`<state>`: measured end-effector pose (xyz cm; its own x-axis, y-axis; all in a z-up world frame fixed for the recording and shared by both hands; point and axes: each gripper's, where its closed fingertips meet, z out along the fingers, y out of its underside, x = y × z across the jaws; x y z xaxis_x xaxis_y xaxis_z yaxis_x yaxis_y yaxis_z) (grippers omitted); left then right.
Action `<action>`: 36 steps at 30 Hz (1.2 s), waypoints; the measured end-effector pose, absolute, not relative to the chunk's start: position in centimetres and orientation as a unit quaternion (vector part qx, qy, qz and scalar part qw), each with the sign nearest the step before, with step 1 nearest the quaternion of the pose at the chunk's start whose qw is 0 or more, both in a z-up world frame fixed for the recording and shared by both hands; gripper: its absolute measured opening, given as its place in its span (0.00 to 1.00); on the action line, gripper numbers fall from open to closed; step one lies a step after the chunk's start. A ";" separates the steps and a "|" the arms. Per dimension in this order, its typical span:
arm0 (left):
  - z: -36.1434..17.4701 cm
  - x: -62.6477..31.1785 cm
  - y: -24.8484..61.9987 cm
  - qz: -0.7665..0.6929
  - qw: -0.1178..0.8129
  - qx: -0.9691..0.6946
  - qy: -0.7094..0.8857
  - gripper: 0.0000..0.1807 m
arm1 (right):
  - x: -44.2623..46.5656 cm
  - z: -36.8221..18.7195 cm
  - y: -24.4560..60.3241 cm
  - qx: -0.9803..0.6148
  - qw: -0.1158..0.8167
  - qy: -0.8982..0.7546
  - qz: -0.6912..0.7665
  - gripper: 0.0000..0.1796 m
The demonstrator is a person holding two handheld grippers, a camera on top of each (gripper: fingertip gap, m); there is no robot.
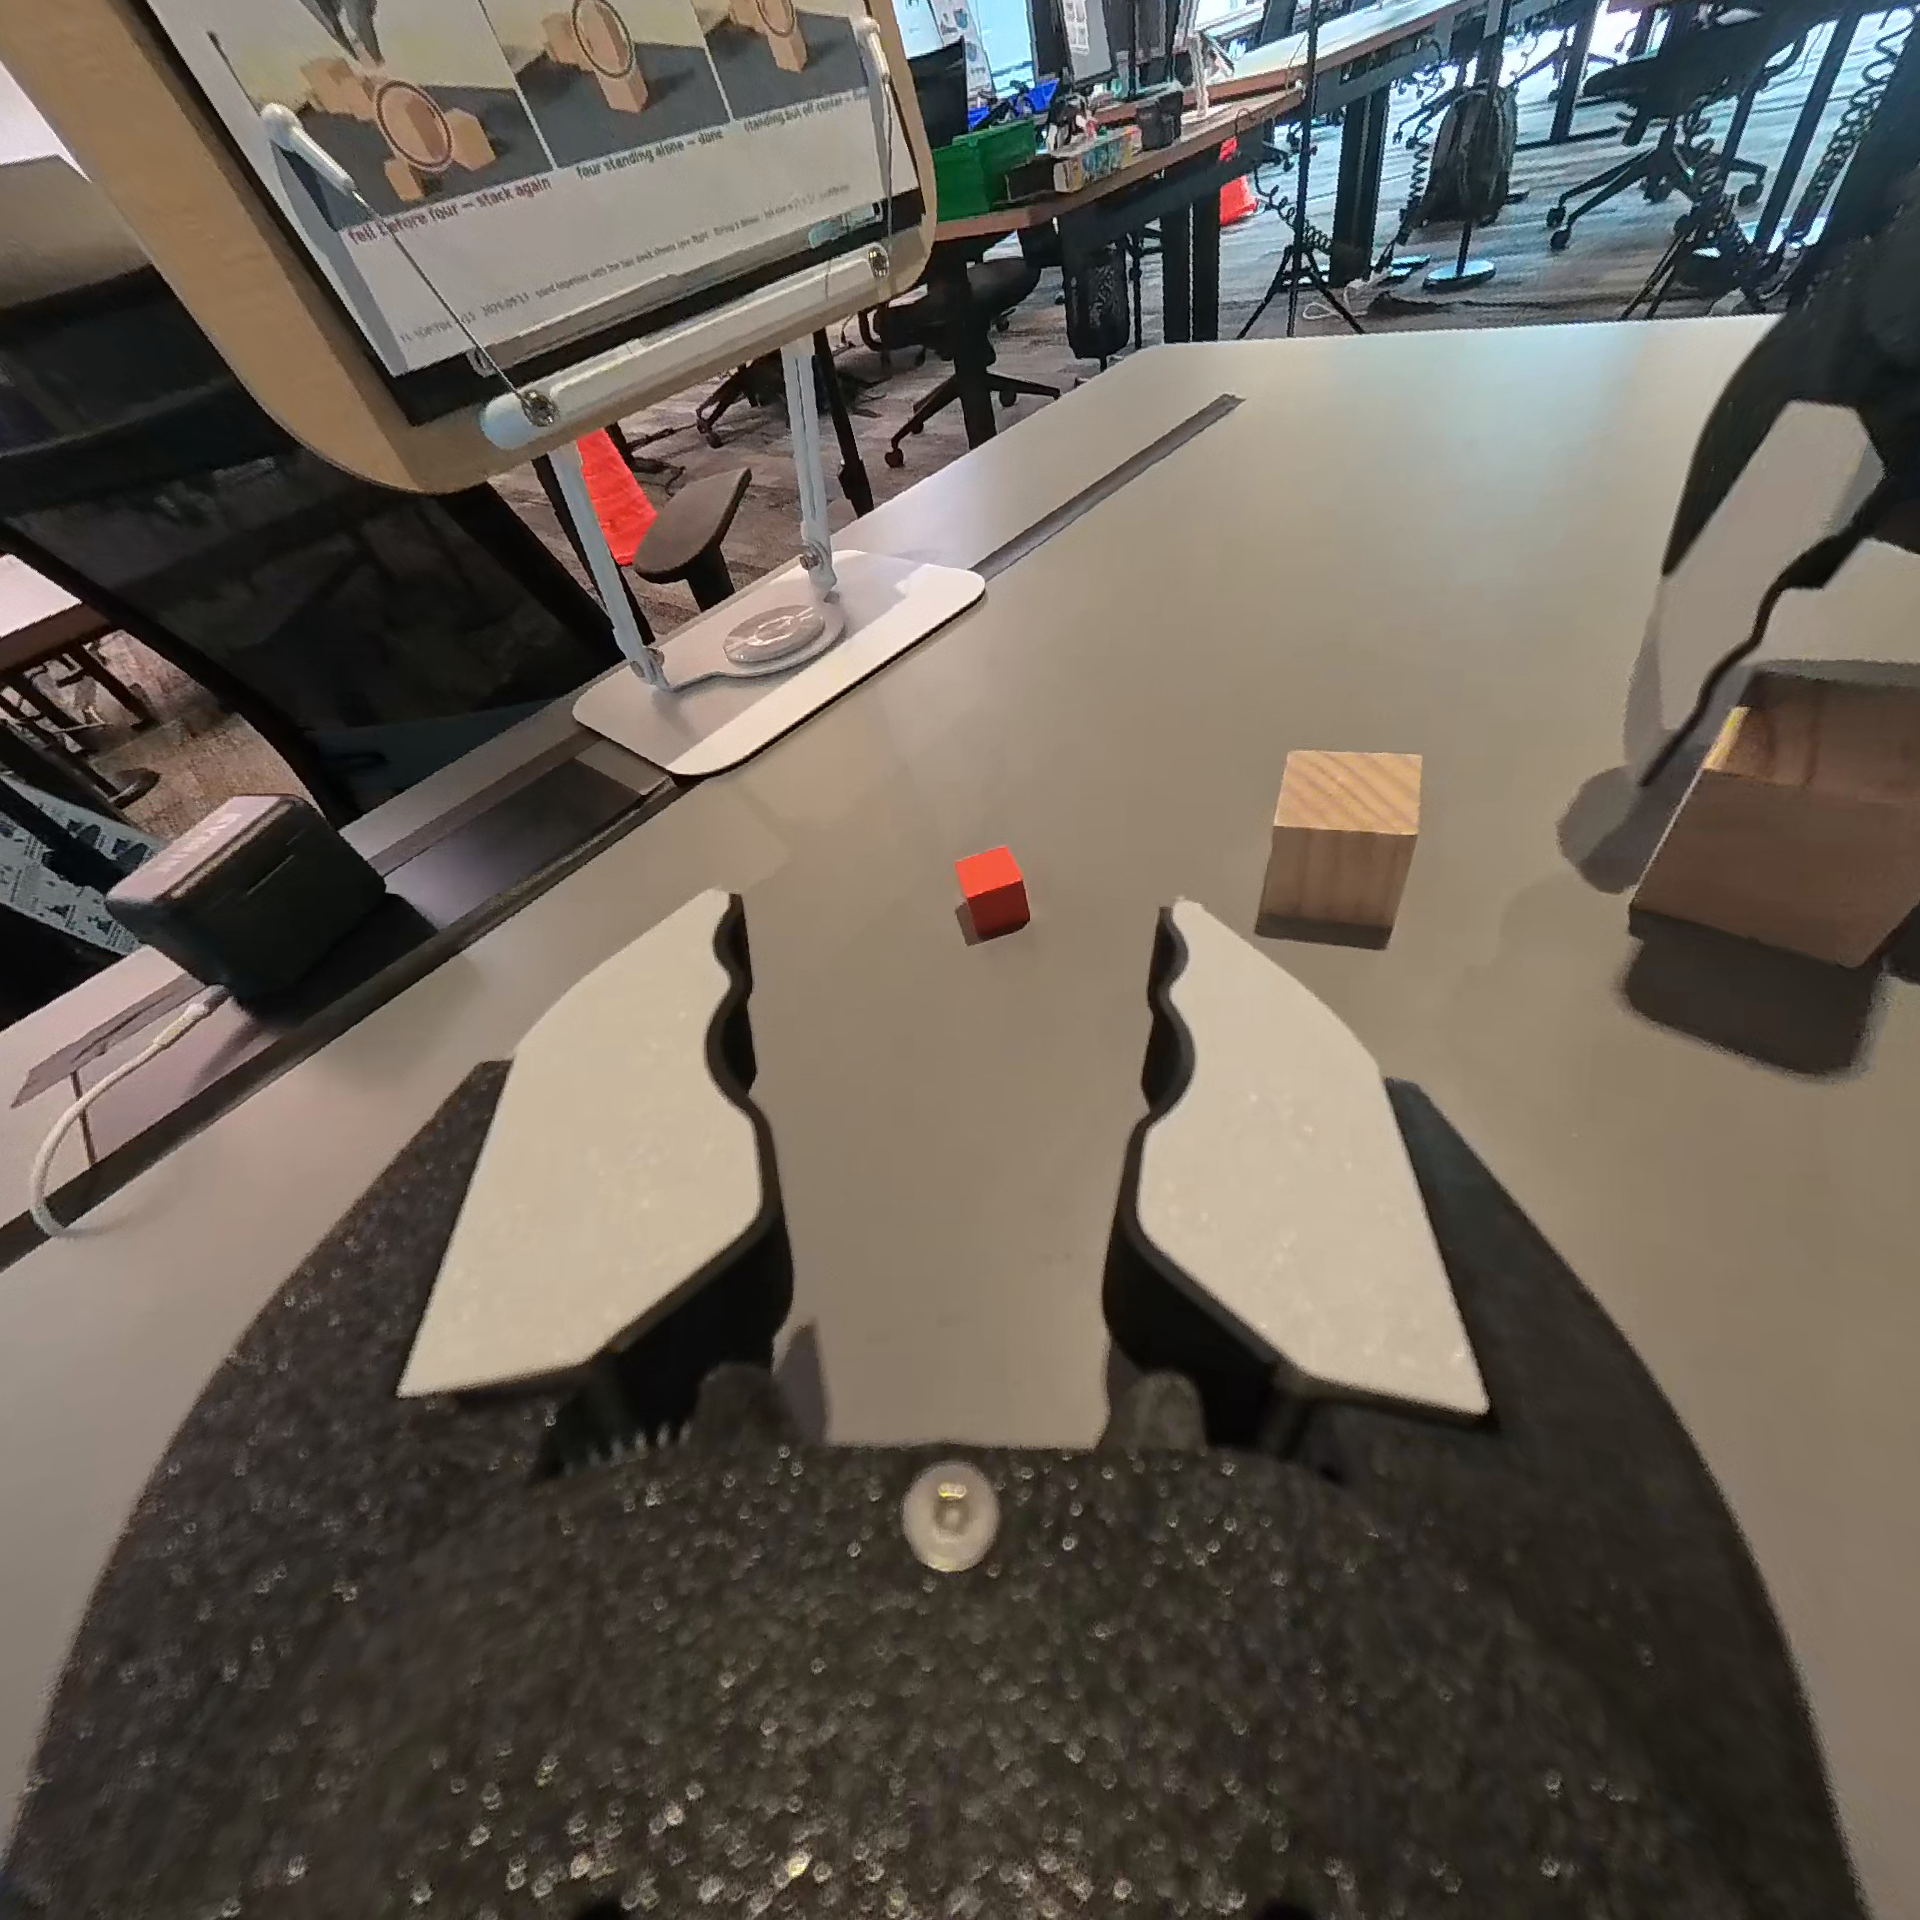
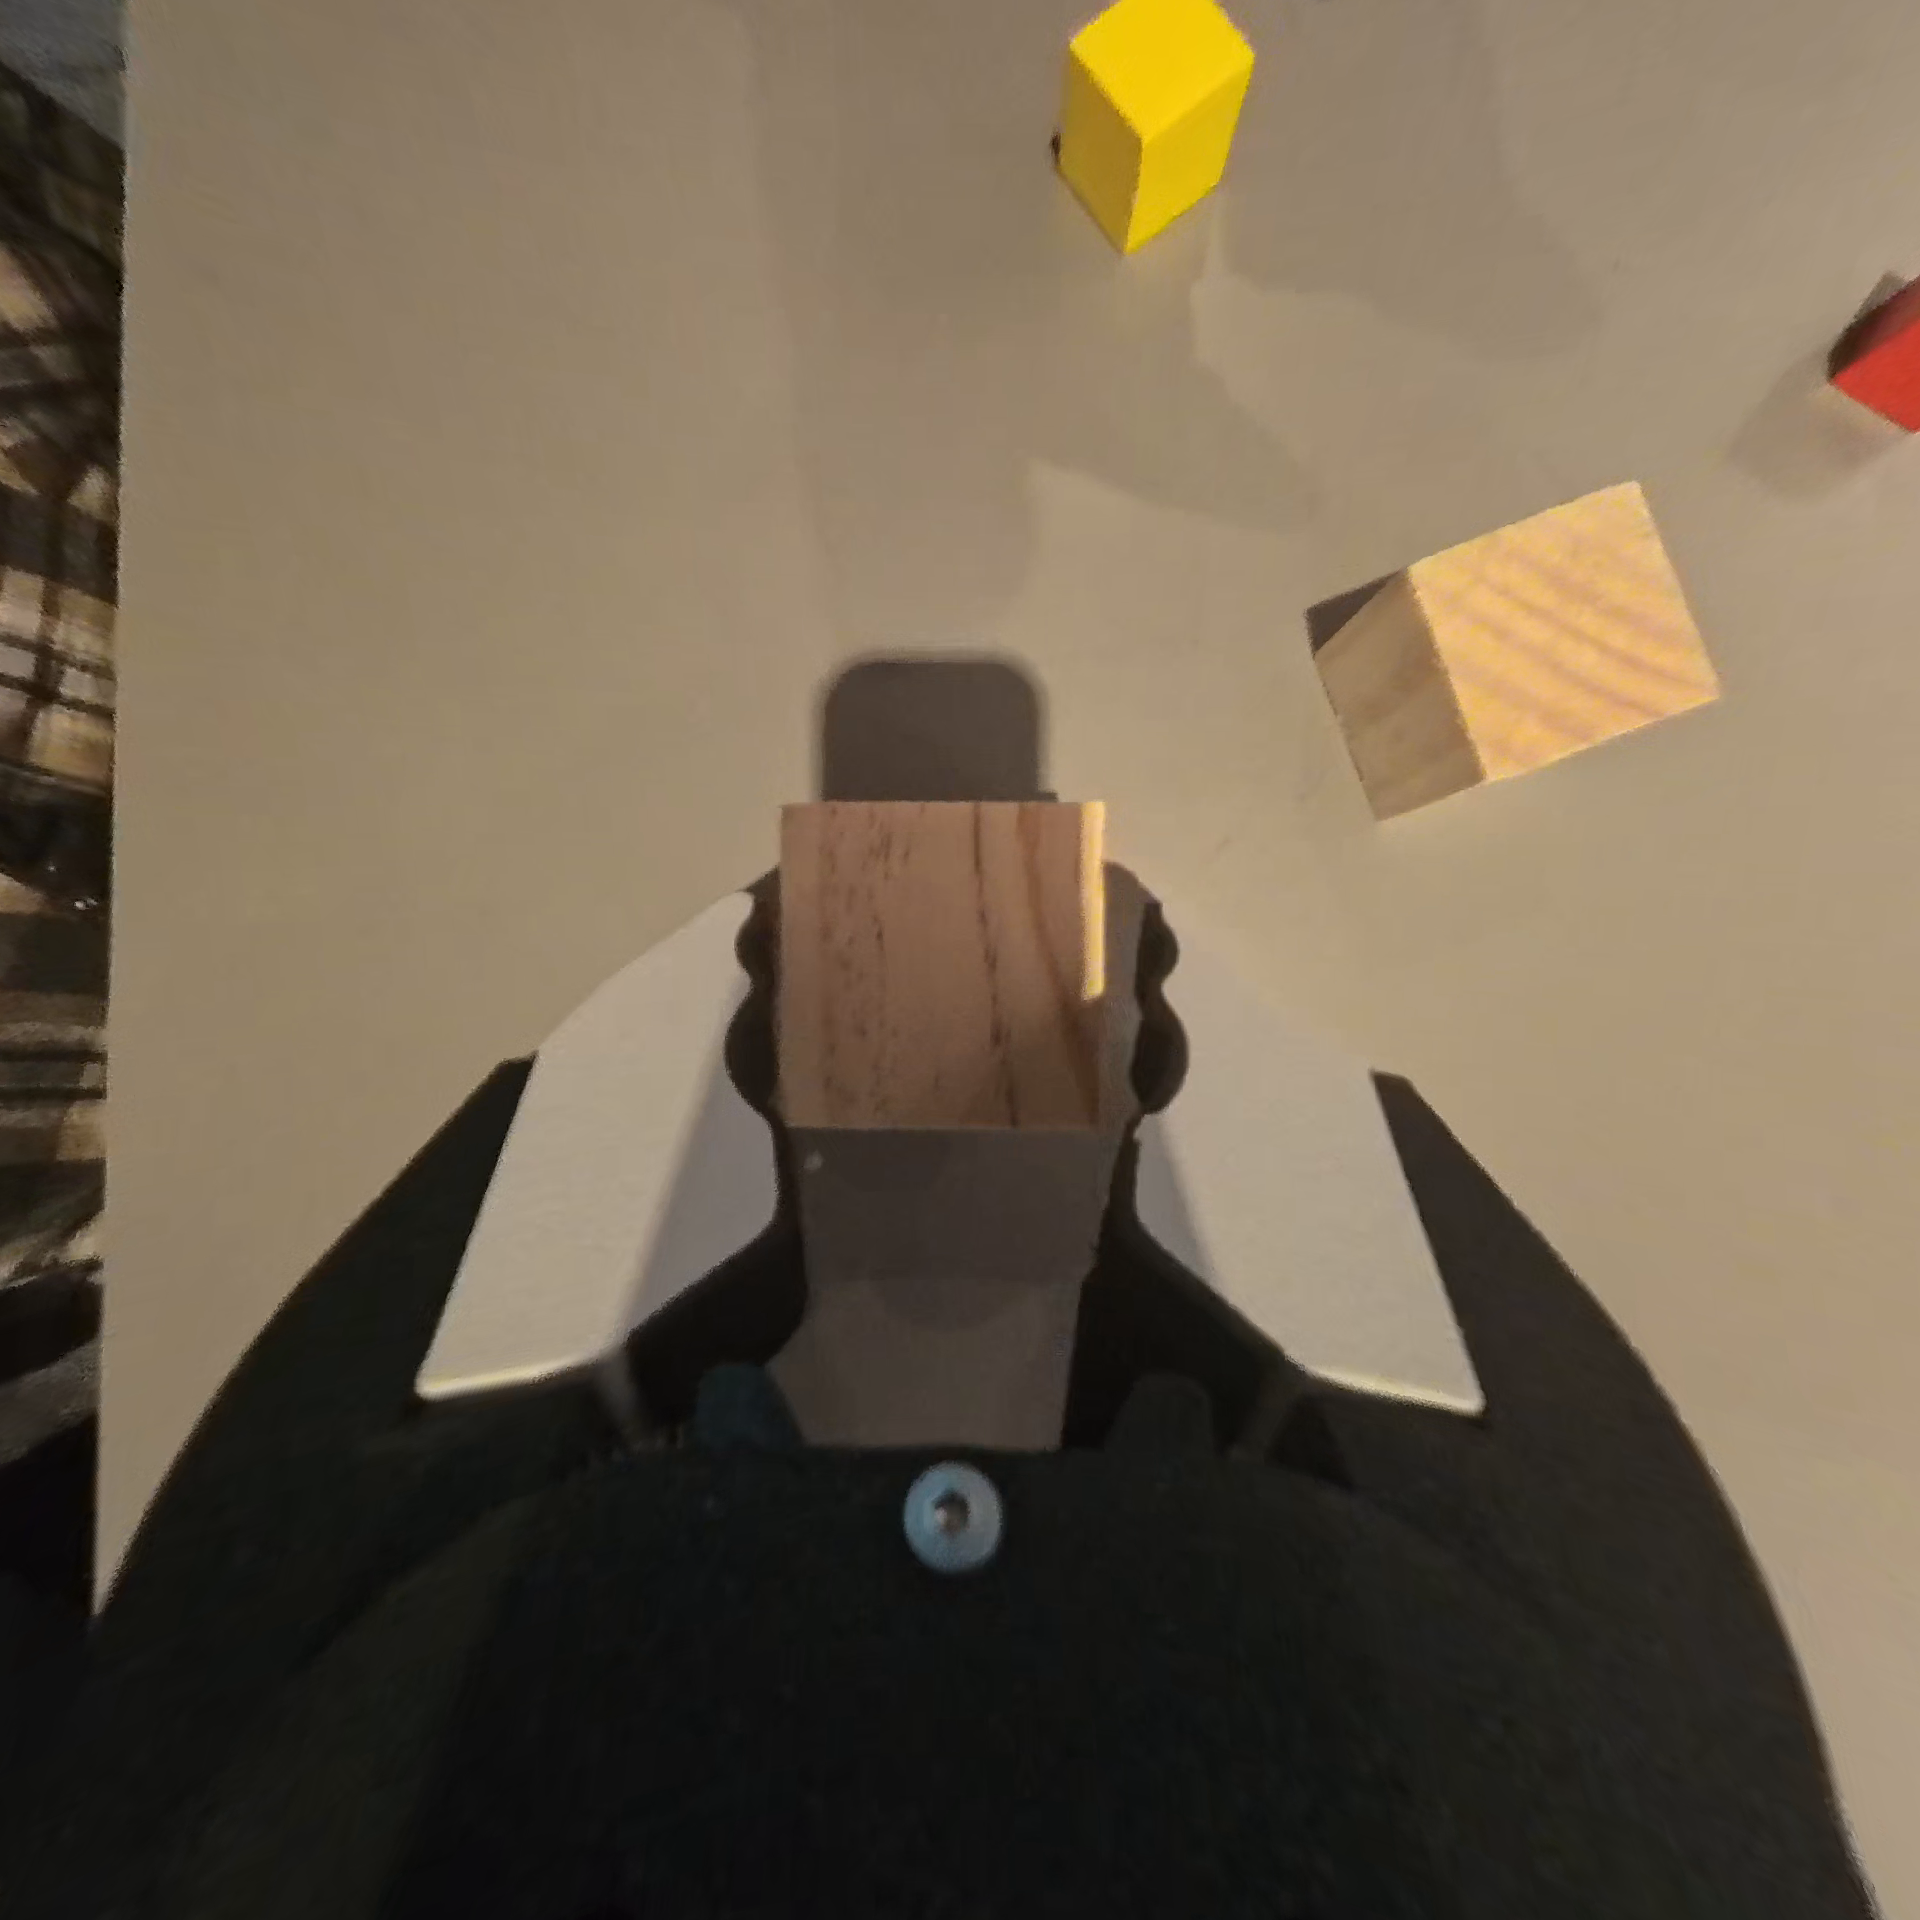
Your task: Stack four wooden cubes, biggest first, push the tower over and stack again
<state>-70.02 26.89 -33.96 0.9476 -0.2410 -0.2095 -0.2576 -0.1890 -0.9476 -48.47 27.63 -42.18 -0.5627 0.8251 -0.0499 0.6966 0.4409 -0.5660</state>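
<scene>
My left gripper (image 1: 954, 920) is open and empty, low over the grey table (image 1: 1351, 499). A small red cube (image 1: 992, 894) lies just beyond its fingertips. A medium wooden cube (image 1: 1340, 842) sits to the right of it. At the far right, my right gripper (image 1: 1704, 727) is shut on the big wooden cube (image 1: 1787, 831), which casts a shadow beneath. In the right wrist view my right gripper (image 2: 945, 904) pinches this big cube (image 2: 935, 966) by two sides. Ahead lie a yellow cube (image 2: 1153, 114), the medium wooden cube (image 2: 1507, 655) and the red cube (image 2: 1886, 358).
A stand holding an instruction sheet (image 1: 582, 156) rests on its metal base (image 1: 779, 665) at the table's far left. A black box (image 1: 249, 894) with a white cable (image 1: 62, 1143) sits at the left. The table edge (image 2: 114, 727) runs along the left of the right wrist view.
</scene>
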 end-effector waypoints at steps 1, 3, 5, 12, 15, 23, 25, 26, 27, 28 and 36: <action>-33.9 -70.0 26.9 0.007 0.616 -0.771 0.162 0.40 | -48.6 -41.9 27.8 -0.451 0.125 -0.840 0.276 0.38; -33.9 -69.9 26.9 0.007 0.617 -0.770 0.163 0.40 | -48.8 -41.2 28.0 -0.451 0.137 -0.835 0.283 0.40; -33.9 -69.9 26.8 0.007 0.616 -0.770 0.164 0.41 | -48.9 -40.6 28.2 -0.453 0.145 -0.831 0.290 0.43; -33.9 -69.9 26.9 0.007 0.617 -0.770 0.164 0.41 | -49.1 -38.5 30.6 -0.448 0.170 -0.813 0.330 0.50; -34.0 -69.9 26.9 0.008 0.616 -0.770 0.165 0.41 | -50.2 -37.3 32.8 -0.428 0.190 -0.813 0.347 0.50; -34.3 -70.6 27.0 0.013 0.613 -0.774 0.159 0.40 | -55.5 -37.9 34.9 -0.343 0.190 -0.848 0.357 0.46; -34.6 -70.9 27.0 0.013 0.611 -0.776 0.156 0.40 | -56.4 -38.9 34.3 -0.327 0.173 -0.863 0.345 0.46; -34.7 -70.9 27.0 0.012 0.610 -0.777 0.155 0.40 | -56.7 -39.4 34.0 -0.323 0.163 -0.868 0.340 0.46; -34.8 -71.0 27.1 0.012 0.609 -0.778 0.155 0.40 | -57.0 -40.0 33.7 -0.319 0.153 -0.873 0.337 0.46; -34.8 -71.0 27.1 0.012 0.607 -0.779 0.155 0.40 | -57.3 -40.4 33.5 -0.315 0.144 -0.876 0.335 0.46; -34.8 -70.7 27.1 0.012 0.606 -0.779 0.161 0.40 | -58.2 -42.2 32.1 -0.291 0.110 -0.890 0.333 0.43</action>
<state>-70.71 27.07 -34.76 0.9480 -0.2359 -0.2138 -0.2652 -0.2135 -0.9403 -58.19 32.07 -42.22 -0.8067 0.5909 0.0026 0.4444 0.6096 -0.6564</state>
